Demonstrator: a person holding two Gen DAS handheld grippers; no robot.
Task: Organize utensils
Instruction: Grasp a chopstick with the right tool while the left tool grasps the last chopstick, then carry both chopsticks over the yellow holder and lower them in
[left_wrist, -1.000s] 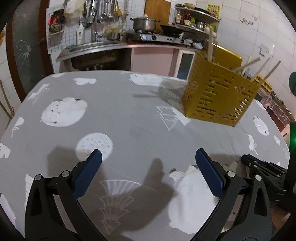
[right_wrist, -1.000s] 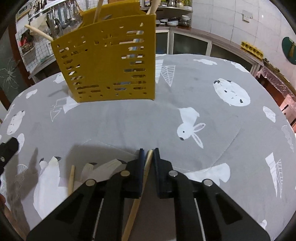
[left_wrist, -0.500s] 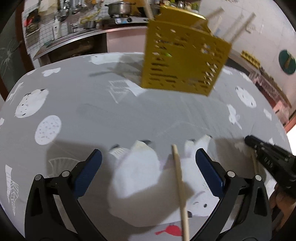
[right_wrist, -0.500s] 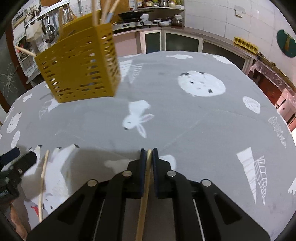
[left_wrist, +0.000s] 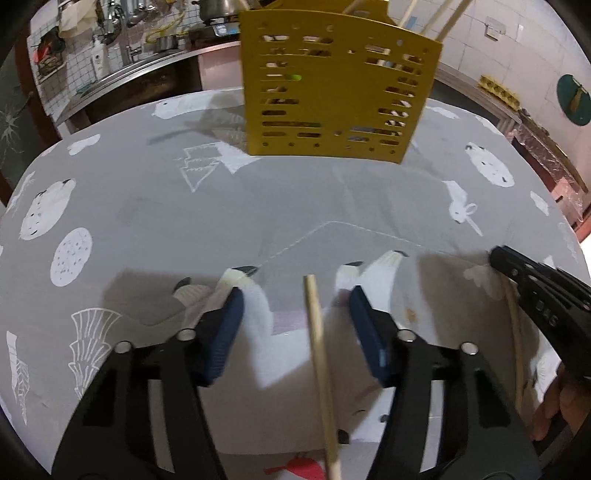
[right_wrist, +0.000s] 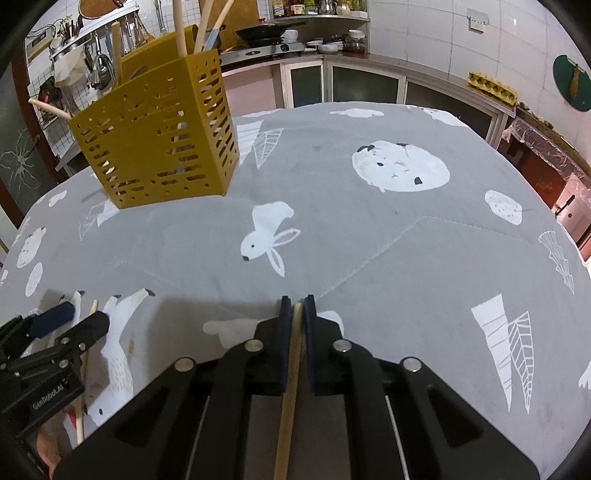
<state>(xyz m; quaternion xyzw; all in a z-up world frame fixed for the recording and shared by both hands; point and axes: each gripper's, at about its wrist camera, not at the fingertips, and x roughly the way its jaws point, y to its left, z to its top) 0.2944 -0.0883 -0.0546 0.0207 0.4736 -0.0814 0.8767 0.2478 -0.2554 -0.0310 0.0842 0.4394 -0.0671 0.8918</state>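
Note:
A yellow slotted utensil holder stands at the far side of the grey printed tablecloth with several wooden sticks in it. My left gripper hangs low over the cloth. Its jaws are closing, and a wooden chopstick lies between the blue pads without touching them. My right gripper is shut on a second chopstick, just to the right of the left one.
A kitchen counter with a stove and pots and hanging tools runs behind the table. A person's hand holds the right gripper at the near edge. White cupboards line the back right.
My left gripper has swung right until the loose chopstick lies between its jaws, and the jaws have narrowed around it. My right gripper has shifted sideways with its chopstick still clamped.

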